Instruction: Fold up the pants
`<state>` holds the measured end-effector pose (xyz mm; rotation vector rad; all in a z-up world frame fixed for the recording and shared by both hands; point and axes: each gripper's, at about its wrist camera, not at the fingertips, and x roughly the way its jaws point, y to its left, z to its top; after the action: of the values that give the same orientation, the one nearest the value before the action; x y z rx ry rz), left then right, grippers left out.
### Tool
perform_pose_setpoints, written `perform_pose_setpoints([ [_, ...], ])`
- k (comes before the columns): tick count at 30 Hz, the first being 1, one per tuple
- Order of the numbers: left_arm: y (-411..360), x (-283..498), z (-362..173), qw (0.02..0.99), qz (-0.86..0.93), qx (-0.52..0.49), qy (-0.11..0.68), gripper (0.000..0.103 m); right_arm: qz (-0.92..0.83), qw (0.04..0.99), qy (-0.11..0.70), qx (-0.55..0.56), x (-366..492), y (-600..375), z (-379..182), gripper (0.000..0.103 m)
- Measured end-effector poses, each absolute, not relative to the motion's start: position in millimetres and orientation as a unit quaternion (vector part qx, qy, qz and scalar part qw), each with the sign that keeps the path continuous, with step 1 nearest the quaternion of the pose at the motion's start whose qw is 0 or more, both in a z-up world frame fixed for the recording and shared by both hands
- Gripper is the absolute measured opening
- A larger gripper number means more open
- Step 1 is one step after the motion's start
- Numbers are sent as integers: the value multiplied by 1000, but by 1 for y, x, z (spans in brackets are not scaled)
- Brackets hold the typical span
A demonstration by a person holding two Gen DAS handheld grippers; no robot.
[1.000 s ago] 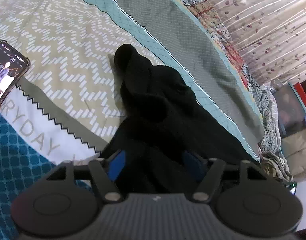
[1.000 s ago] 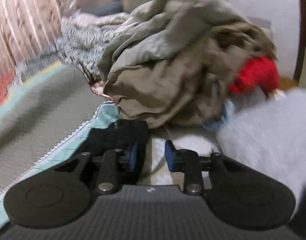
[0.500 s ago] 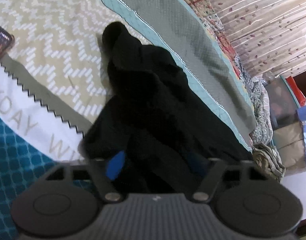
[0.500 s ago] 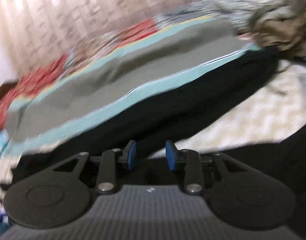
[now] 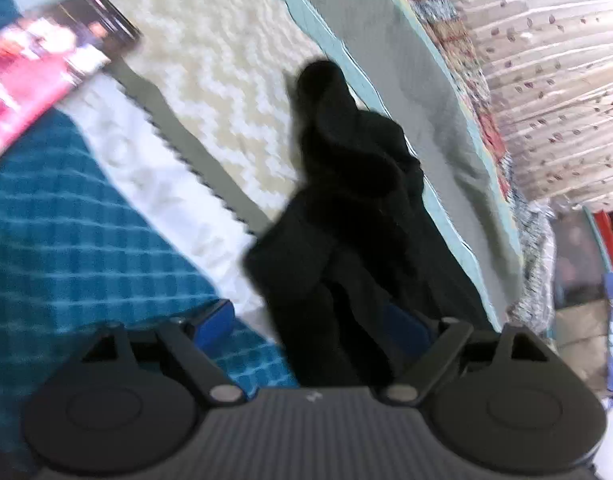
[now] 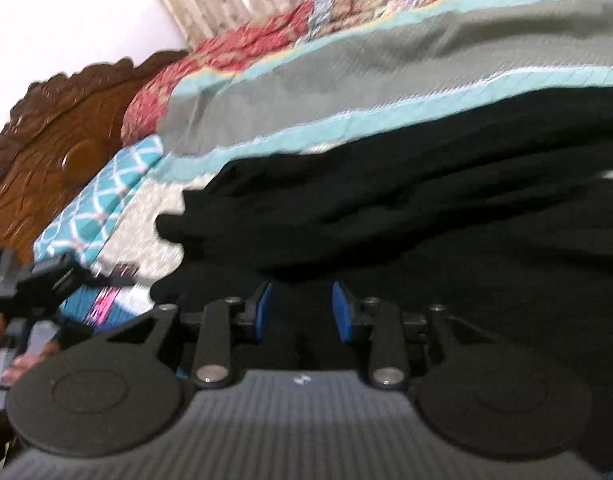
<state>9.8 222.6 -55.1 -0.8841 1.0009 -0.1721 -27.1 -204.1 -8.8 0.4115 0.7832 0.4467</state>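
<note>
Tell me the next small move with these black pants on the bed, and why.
Probably close the left gripper on the cloth in front of it. Its jaws have just been opening and now stand wide, with a bunched part of the black pants between them but not pinched. The right gripper is partly open over the dark fabric, apparently gripping nothing, so neither end is secured for a fold.
</note>
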Motion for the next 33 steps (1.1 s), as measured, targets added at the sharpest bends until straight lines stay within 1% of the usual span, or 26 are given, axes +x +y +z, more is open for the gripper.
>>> perform_pose_setpoints([
  [1,218,14,-59,784,-75,-403,466,72,216,877,382,198,-32,-198,-10,37],
  [2,212,18,-60,791,-77,-386,468,32,218,874,386,198,-32,-196,-10,37],
  [3,206,21,-61,790,-83,-374,478,21,221,873,389,194,-30,-192,-9,37],
  [5,206,16,-61,777,-81,-383,493,16,226,877,385,179,-31,-185,-5,37],
  [9,228,-33,-28,786,-93,-382,477,16,243,883,369,157,-34,-180,-1,37],
  [12,247,-73,-18,788,-67,-379,480,9,267,863,400,153,-32,-177,-13,37],
  [15,261,-87,-27,793,-6,-362,490,11,280,829,461,148,-25,-165,-41,38],
  [16,268,-89,-30,782,2,-381,493,11,277,828,467,142,-25,-164,-46,37],
  [18,282,-88,-22,779,-1,-414,470,12,285,829,458,149,-25,-170,-41,37],
  [20,283,-72,3,815,-2,-379,439,23,290,834,439,165,-21,-185,-30,37],
  [21,279,-62,13,829,-3,-355,431,27,281,842,427,173,-17,-196,-24,37],
  [22,272,-46,24,845,-5,-323,425,36,268,848,420,181,-15,-207,-20,37],
  [23,262,-24,37,866,-15,-277,417,42,252,854,413,192,-11,-219,-16,38],
  [24,250,-5,46,884,-26,-230,407,44,239,858,407,204,-8,-230,-14,38],
  [26,222,36,57,910,-53,-125,392,53,204,867,395,226,-1,-254,-11,38],
  [27,211,50,59,915,-64,-84,388,55,186,872,390,230,1,-263,-11,38],
  [29,180,94,57,920,-97,5,381,62,150,878,388,237,4,-281,-14,38],
  [30,167,112,54,917,-110,32,382,65,133,880,388,241,4,-294,-16,38],
  [31,152,134,47,910,-128,57,389,73,116,881,388,244,6,-304,-18,38],
  [32,140,147,41,905,-142,74,394,83,102,882,388,247,7,-313,-20,38],
  [33,128,162,32,898,-159,94,399,89,88,883,387,249,8,-321,-20,38],
])
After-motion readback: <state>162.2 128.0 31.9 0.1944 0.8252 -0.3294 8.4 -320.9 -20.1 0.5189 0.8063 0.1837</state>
